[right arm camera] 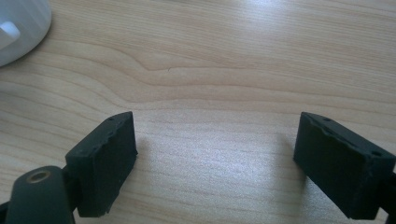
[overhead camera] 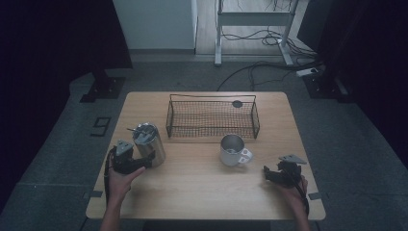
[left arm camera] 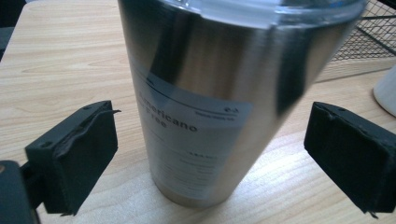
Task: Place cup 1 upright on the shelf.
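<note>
1. Left gripper point(left arm camera: 208, 158): jaws wide open, one on each side of the steel tumbler point(left arm camera: 224, 93). Clear gap on both sides, nothing gripped. The high view shows the same, with the left gripper point(overhead camera: 126, 158) just beside the tumbler point(overhead camera: 149, 143) on its near-left side.
2. Tumbler sits between the left jaws, base on the wooden table point(left arm camera: 60, 56), and looks tilted in the left gripper view. Can't tell how much of that is camera angle.
3. Handling, my read: polished metal wall, stiff, won't deform, but slippery against the pads. Tapered body, narrower at the base, so a low grip could let it slide down. Clear lid on top. Contents unknown, so treat it as possibly heavy.
4. Best hold, my read: mid-body across the paper label point(left arm camera: 196, 135), which should give more friction than bare steel. Close squarely and keep it upright.
5. Right gripper point(right arm camera: 215, 154): also wide open and empty, hovering low over bare table. In the high view the right gripper point(overhead camera: 283, 173) is well apart from the tumbler.
6. White mug point(overhead camera: 233, 149) is ahead-left of the right jaws; its edge shows in the corner of the right gripper view.
7. Wire basket point(overhead camera: 211, 118) is beyond both grippers and looks empty.
8. Risk: a tall, smooth can tips if one pad touches first.
</note>
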`<state>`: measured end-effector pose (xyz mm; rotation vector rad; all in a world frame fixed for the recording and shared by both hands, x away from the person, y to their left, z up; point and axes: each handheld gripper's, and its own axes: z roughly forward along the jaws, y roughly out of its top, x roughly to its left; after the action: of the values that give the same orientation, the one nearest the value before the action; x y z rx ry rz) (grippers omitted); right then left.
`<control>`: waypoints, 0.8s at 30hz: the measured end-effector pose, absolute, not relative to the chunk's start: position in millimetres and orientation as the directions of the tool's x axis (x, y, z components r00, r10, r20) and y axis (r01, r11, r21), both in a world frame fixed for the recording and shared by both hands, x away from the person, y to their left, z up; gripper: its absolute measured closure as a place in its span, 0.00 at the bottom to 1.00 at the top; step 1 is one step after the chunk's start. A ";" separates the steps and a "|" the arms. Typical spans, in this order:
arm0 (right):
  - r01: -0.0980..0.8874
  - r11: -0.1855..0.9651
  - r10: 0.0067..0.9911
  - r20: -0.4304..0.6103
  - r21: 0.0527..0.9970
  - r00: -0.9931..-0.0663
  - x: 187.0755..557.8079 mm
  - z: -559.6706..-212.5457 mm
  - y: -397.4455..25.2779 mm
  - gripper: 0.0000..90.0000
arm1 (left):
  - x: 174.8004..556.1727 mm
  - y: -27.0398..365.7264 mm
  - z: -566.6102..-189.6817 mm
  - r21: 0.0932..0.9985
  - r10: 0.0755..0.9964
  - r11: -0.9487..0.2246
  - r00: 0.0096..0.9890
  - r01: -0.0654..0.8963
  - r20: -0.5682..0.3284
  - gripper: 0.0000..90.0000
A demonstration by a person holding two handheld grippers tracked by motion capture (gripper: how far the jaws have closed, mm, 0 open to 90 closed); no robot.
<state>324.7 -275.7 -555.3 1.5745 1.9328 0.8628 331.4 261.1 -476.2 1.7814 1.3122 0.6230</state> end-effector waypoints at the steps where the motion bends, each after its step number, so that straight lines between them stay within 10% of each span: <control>1: 0.662 0.130 0.978 0.014 0.738 -0.208 324.7 -555.4 -275.6 0.14 | 332.8 260.9 -476.7 0.836 0.939 -0.124 0.334 0.535 -0.075 0.03; 24: 0.662 0.129 0.978 0.014 0.738 -0.206 324.7 -555.4 -275.7 0.14 | 355.9 245.9 -480.2 0.834 0.941 -0.132 0.331 0.536 -0.064 0.02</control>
<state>324.7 -275.7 -555.4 1.5763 1.9303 0.8641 355.9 245.9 -480.2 1.7915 1.3155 0.6342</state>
